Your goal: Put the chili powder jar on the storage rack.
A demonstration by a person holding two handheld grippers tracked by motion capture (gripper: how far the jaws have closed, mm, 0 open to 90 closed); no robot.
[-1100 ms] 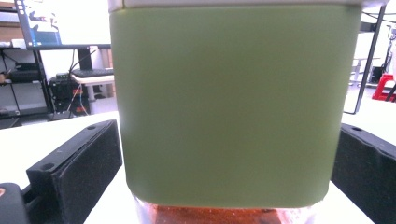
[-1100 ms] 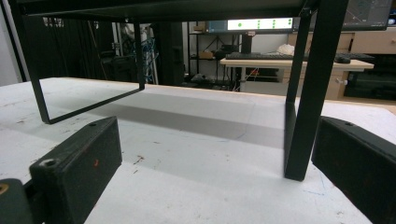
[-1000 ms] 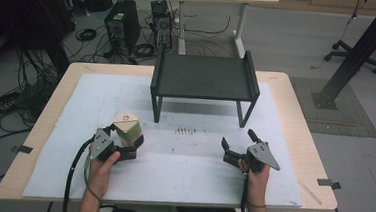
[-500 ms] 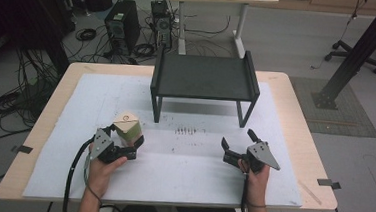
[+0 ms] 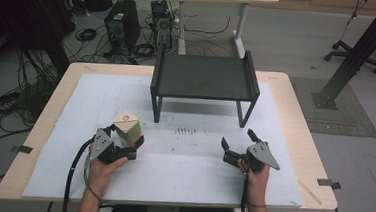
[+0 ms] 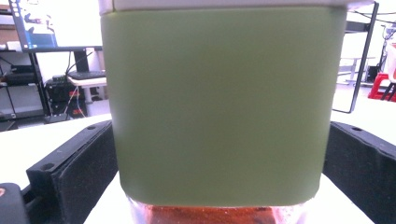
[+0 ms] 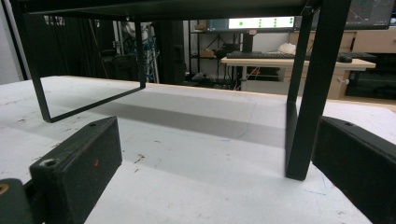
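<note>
A jar with a green sleeve and a pale lid stands on the white mat at the front left. My left gripper has its jaws against both sides of the jar. In the left gripper view the green jar spans the gap between the two black jaws, and reddish contents show through clear glass at its base. My right gripper rests at the front right, open with nothing between its jaws. The right gripper looks toward the black stand's leg.
A black metal stand with a flat top sits at the middle back of the white mat. Small dark marks dot the mat in front of it. Beyond the table are cables, computers and a desk.
</note>
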